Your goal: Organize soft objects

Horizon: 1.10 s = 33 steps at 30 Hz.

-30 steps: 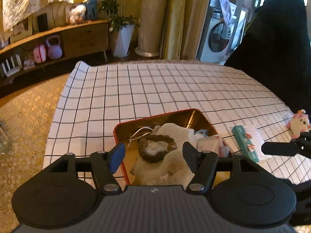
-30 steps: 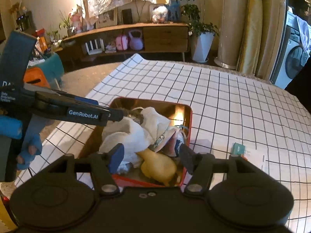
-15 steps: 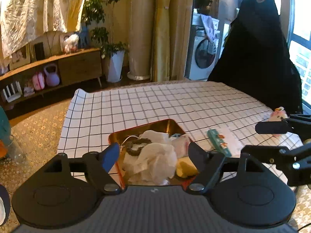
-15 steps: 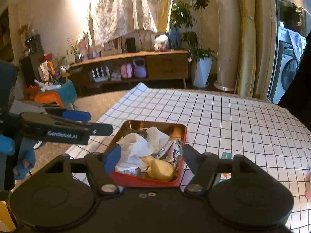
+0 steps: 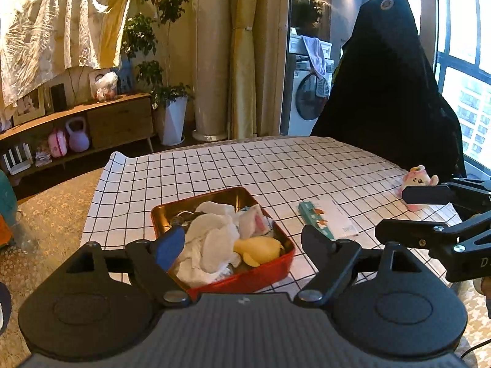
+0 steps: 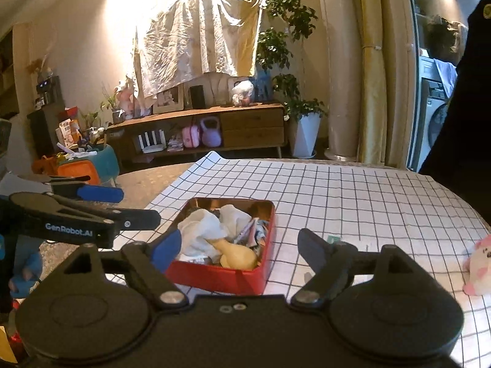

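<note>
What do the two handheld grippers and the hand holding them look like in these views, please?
Both are matte black plastic. The left gripper and right gripper each show two round discs on a ribbed body, angled arms with silver pivot screws, one blue finger pad and one black. From the side, the left gripper carries white "GenRobot.AI" lettering. The hand holding it wears a blue glove.

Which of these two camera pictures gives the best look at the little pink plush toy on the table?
The left wrist view. There the pink plush toy shows almost whole on the checked tablecloth, only its lower part hidden behind the other gripper's finger. In the right wrist view the toy is cut off by the picture's right edge and blurred.
</note>
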Available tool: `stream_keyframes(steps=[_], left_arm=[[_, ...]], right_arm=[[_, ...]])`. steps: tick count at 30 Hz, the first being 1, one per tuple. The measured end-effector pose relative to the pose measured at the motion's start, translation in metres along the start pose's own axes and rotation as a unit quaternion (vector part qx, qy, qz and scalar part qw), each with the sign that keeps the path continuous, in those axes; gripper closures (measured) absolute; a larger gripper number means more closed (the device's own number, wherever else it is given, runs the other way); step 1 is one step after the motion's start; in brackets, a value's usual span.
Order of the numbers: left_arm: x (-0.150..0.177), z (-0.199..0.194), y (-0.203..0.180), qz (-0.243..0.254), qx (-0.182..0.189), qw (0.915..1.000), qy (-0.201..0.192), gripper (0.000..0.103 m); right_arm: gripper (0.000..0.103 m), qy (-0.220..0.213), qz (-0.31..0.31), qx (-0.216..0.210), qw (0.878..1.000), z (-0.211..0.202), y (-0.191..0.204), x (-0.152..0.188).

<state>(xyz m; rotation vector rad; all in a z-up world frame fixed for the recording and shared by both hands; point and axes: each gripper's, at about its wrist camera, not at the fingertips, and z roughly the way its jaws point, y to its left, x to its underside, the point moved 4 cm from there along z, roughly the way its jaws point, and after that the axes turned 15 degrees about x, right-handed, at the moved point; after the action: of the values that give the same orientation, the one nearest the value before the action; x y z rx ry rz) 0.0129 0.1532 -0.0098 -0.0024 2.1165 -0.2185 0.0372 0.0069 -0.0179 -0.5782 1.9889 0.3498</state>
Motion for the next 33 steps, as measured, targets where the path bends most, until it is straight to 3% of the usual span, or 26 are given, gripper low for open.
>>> stream_keyframes(steps=[8,12,33], left_arm=[[0.009,-0.010,-0.021,-0.008,0.009,0.9999,-0.012,0.017],[0.012,-0.018,-0.027,-0.010,0.010,0.9996,-0.023,0.002],[0.016,-0.038,-0.050,-0.008,0.020,0.9984,-0.052,0.002]], right_arm=[[0.007,-0.027,0.014,-0.003,1.000,-0.020,-0.007,0.010],[0.003,-0.032,0.021,-0.009,0.999,-0.028,-0.009,0.016],[0.000,-0.057,0.042,0.024,0.997,-0.065,-0.014,0.030]])
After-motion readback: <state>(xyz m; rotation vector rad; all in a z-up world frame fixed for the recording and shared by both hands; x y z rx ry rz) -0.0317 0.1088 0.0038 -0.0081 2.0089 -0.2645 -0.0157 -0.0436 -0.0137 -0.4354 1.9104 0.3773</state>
